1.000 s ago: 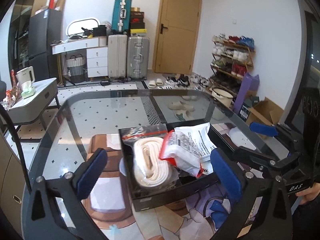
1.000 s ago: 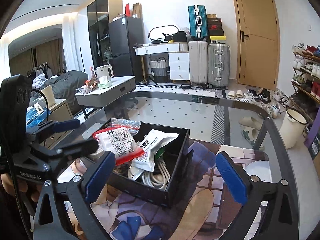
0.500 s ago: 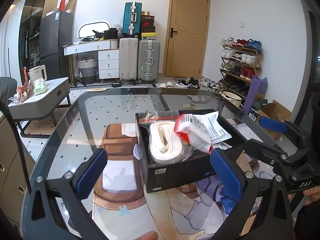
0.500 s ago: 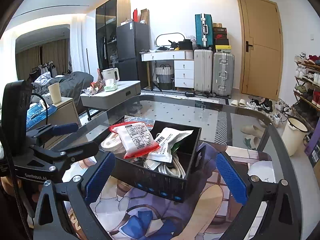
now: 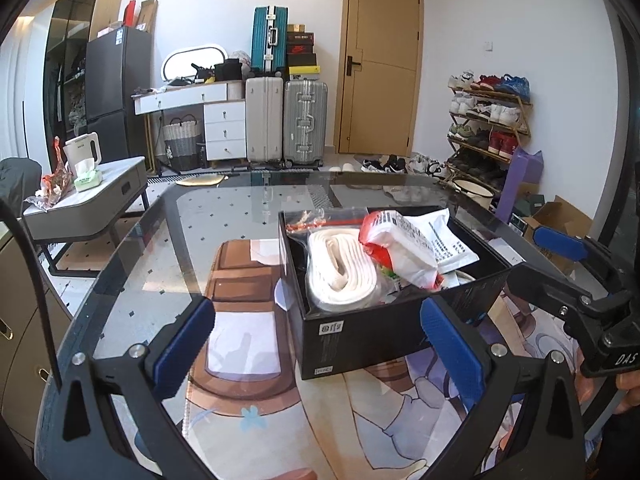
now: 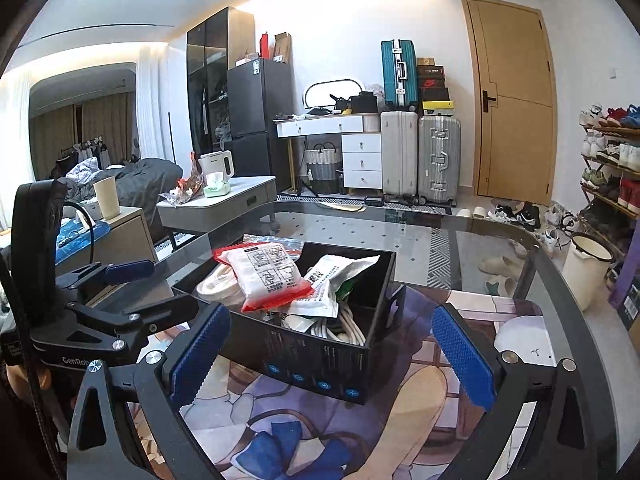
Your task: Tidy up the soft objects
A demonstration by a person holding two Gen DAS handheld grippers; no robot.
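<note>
A black box (image 5: 360, 332) (image 6: 312, 364) stands on the glass table, filled with soft packets. A red-edged white pouch (image 5: 400, 252) (image 6: 266, 274) lies on top, beside a coiled cream strap in a clear bag (image 5: 340, 276) (image 6: 218, 284) and a white printed packet (image 5: 444, 240) (image 6: 340, 280). White cable (image 6: 348, 330) shows at the box's bottom. My left gripper (image 5: 316, 350) is open, held back from the box's near wall. My right gripper (image 6: 332, 354) is open too, in front of the box's other side. Nothing is between either pair of fingers.
The glass table (image 5: 160, 264) (image 6: 480, 248) lies over a patterned rug. Past it are a grey side table with a kettle (image 5: 84, 152), suitcases (image 5: 304, 120) (image 6: 438, 156), a wooden door (image 5: 380, 72) and a shoe rack (image 5: 488, 120). A cardboard box (image 5: 560, 220) sits on the floor at right.
Both grippers have drawn back and lower from the box, which now sits farther ahead in each view. The packets in the box lie as before.
</note>
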